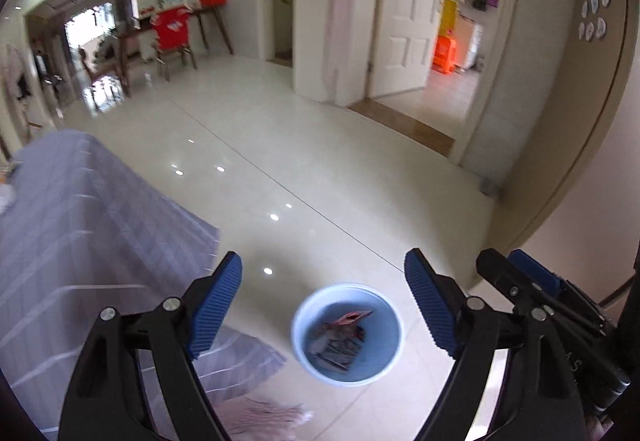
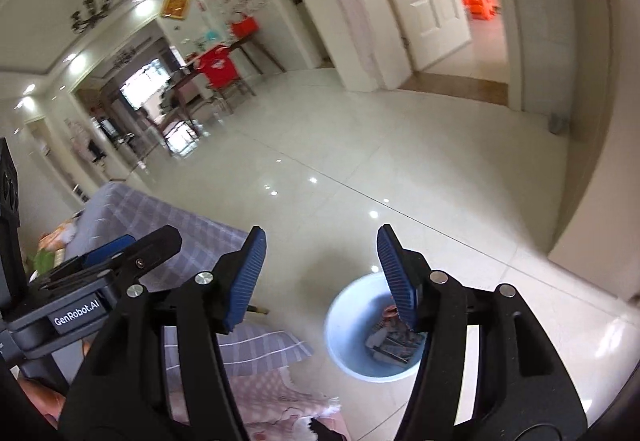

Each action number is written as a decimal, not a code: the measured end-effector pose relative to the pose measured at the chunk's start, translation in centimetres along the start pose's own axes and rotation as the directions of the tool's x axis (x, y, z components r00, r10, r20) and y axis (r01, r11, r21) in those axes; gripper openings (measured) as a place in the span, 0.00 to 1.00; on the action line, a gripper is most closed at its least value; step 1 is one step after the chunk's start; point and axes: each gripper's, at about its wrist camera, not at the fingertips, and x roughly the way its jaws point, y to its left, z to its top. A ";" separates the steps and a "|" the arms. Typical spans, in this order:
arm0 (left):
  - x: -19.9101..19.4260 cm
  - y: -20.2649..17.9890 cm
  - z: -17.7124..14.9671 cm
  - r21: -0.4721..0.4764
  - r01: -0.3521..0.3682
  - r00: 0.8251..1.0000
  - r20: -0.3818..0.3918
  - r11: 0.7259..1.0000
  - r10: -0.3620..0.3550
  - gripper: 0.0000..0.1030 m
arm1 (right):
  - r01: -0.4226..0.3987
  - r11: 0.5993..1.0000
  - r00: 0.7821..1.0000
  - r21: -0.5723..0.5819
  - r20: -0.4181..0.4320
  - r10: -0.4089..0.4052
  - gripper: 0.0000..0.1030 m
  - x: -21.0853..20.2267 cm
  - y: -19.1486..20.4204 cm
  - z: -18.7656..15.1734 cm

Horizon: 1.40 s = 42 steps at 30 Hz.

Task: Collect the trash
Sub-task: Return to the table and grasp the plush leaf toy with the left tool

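Right wrist view: left claw housing reads "GenRobot.AI".

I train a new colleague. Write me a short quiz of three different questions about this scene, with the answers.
1. True or false: the light blue bin on the floor is empty.
2. Which gripper holds an item? A) left gripper B) right gripper C) neither
3. Fill in: the cloth beside the bin has a ____ pattern.

Key: 1 false, wrappers lie inside; 2 C, both stand open; 3 checked.
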 end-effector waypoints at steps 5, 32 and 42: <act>-5.8 5.2 0.5 -0.045 -0.084 0.994 0.065 0.995 0.087 0.79 | -0.099 0.990 0.995 -0.097 -0.007 0.099 0.59 -1.0 6.2 0.3; -14.8 36.2 -5.7 -0.385 -0.277 0.956 -0.014 0.880 0.294 0.79 | -0.469 0.805 0.862 -0.363 -0.387 0.328 0.60 6.6 36.8 -7.0; -10.4 39.1 -3.6 -0.372 -0.336 0.942 -0.113 0.865 0.317 0.50 | -0.422 0.784 0.876 -0.455 -0.427 0.224 0.60 11.7 41.7 -7.2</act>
